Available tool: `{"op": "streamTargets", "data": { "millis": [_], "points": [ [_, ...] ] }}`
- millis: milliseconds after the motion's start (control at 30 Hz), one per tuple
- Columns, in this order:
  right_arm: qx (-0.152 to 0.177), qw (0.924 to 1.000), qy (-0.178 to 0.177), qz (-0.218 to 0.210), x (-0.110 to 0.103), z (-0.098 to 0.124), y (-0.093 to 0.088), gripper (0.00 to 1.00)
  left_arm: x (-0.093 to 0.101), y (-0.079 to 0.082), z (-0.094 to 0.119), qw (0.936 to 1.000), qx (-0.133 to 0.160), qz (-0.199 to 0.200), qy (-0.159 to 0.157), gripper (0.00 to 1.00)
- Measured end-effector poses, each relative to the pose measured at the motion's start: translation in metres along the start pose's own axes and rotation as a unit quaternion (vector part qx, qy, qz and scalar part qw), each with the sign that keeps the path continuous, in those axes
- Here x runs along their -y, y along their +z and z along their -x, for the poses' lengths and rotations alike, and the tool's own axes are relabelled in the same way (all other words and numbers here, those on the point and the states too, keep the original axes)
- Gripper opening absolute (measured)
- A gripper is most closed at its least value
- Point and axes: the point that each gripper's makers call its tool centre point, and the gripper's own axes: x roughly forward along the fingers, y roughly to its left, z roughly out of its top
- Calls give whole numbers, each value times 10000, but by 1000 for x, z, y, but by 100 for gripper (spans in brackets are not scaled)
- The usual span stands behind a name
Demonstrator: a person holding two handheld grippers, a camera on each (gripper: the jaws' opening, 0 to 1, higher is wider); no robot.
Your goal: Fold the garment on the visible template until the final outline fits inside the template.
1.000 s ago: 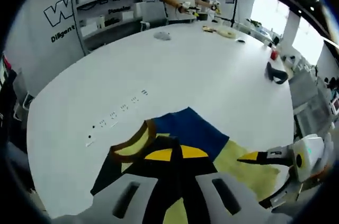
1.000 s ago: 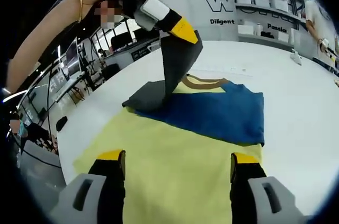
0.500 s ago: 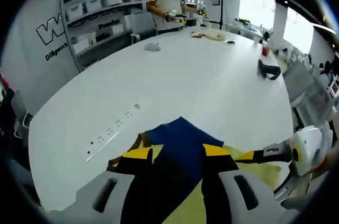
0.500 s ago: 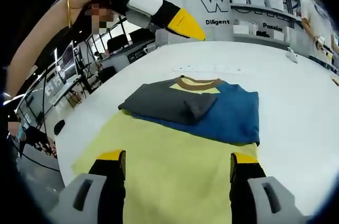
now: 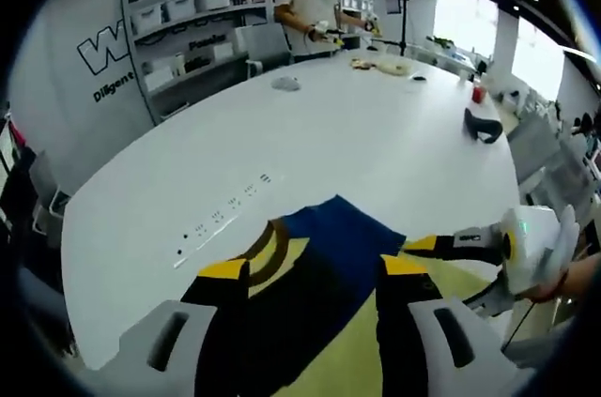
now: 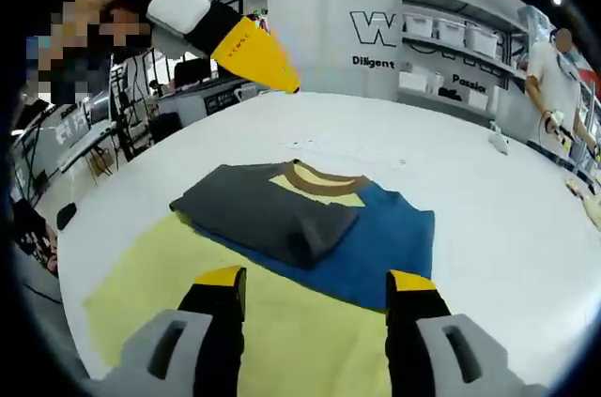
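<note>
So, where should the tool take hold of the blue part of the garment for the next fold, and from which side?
Probably the free blue edge of the garment, on the side away from the grey folded sleeve. That edge lies flat and single, hanging past the yellow template onto the white table. The open right tool could come in low from that side.

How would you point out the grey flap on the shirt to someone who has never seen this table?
Start at the big white table and find the pale yellow template near its edge. On it lies the folded blue garment with a brown collar. The grey flap is the dark charcoal panel folded over the garment's left side, the only grey part.
</note>
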Motion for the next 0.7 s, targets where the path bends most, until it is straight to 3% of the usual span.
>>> {"op": "streamTargets", "data": {
  "millis": [133, 467, 600, 700],
  "points": [
    [1, 9998, 31, 197, -3, -11, 6, 47, -8, -8, 5, 9998, 49, 112, 128, 63],
    [-58, 9984, 119, 547, -2, -39, 9, 38, -18, -49, 6, 9988, -7, 454, 185, 79],
    [-5, 9971, 149, 743, -2, -48, 14, 31, -24, -63, 7, 9986, -64, 461, 236, 81],
    [44, 9963, 259, 816, -7, -55, 18, 30, -31, -70, 8, 9979, 53, 539, 362, 79]
  ]
}}
